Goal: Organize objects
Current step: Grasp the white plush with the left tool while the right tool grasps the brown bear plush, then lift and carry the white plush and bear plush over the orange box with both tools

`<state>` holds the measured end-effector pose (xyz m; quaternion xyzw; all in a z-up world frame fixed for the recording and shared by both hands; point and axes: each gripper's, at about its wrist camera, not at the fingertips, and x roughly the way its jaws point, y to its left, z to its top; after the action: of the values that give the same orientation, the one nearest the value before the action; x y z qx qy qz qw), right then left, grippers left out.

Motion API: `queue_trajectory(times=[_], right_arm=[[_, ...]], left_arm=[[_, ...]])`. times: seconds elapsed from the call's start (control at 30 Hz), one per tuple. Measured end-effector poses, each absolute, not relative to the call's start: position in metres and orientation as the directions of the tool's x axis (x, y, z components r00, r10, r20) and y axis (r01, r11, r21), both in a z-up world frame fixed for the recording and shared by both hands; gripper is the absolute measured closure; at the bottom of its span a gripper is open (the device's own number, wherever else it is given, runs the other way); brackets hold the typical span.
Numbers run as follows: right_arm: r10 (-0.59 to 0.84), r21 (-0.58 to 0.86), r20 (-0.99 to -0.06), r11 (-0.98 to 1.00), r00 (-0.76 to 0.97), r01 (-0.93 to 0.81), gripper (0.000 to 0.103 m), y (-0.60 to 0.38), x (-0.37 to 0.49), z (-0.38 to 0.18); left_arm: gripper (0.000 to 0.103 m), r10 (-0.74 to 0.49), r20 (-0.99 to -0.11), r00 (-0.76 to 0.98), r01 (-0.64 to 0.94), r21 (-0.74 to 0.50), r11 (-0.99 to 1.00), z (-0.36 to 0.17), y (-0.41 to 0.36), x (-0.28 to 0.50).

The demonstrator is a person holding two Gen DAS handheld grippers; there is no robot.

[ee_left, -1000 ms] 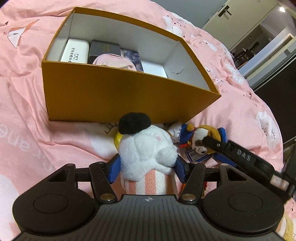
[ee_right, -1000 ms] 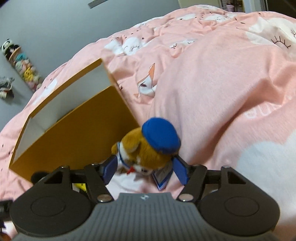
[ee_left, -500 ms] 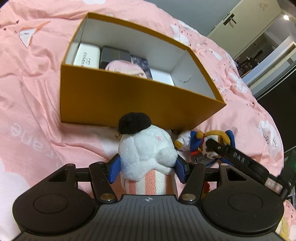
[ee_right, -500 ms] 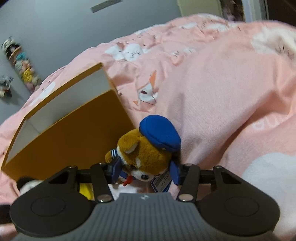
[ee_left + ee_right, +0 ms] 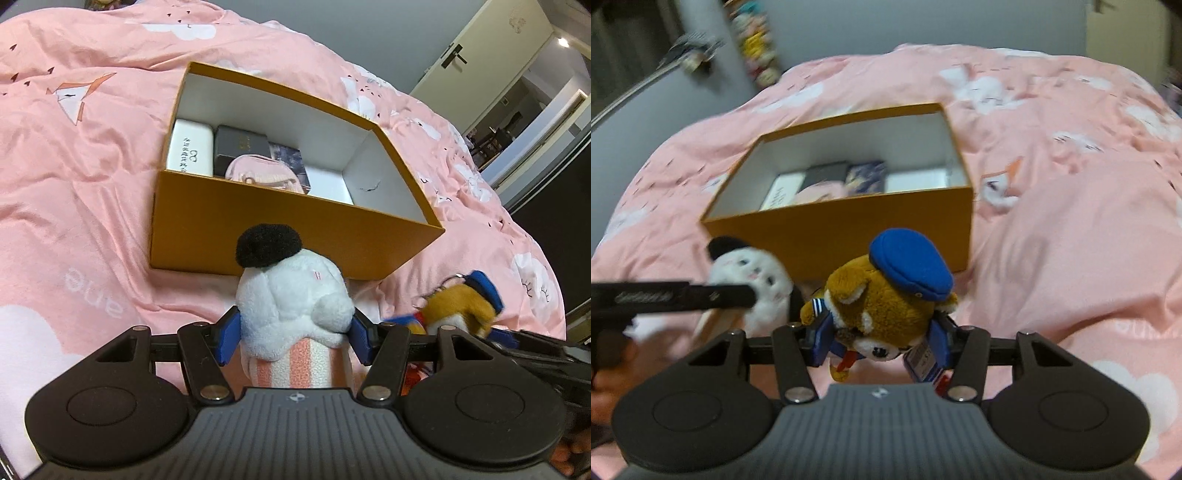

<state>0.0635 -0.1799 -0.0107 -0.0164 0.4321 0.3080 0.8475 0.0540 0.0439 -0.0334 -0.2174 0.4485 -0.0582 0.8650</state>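
My left gripper point(image 5: 293, 341) is shut on a white plush with a black pom-pom point(image 5: 291, 295), held just in front of the orange box point(image 5: 280, 236). My right gripper point(image 5: 879, 339) is shut on a brown plush dog in a blue cap point(image 5: 886, 291), lifted off the bedding. In the left wrist view the brown plush point(image 5: 461, 299) shows low at the right. The right wrist view catches the white plush point(image 5: 753, 277) at the left, with the left gripper's black finger across it. The orange box point(image 5: 849, 229) is open, white inside.
The box holds a white case point(image 5: 190, 151), a dark box point(image 5: 240, 146), a pink round item point(image 5: 266, 175) and a patterned card point(image 5: 288, 157); its right part shows white floor. Pink bedding point(image 5: 74, 184) lies all around. A door point(image 5: 476, 51) stands at the back right.
The right gripper closed on the brown plush, lifted it off the bed and rolled level, so the box's inside now shows. The left gripper rose a little with the white plush.
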Motion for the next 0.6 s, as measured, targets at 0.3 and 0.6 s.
queue_trajectory(times=[0.3,0.6], right_arm=[[0.483,0.242,-0.852,0.705,0.202,-0.666,0.047,-0.152,0.062,-0.033],[0.484,0.187,-0.82,0.732,0.307,-0.655,0.044,-0.12,0.058,-0.073]], left_arm=[[0.035,-0.31,-0.766,0.564,-0.073,-0.42,0.905,-0.044,0.042,0.055],[0.035,-0.278,-0.808,0.52,-0.136,-0.4,0.907,-0.068,0.052,0.066]])
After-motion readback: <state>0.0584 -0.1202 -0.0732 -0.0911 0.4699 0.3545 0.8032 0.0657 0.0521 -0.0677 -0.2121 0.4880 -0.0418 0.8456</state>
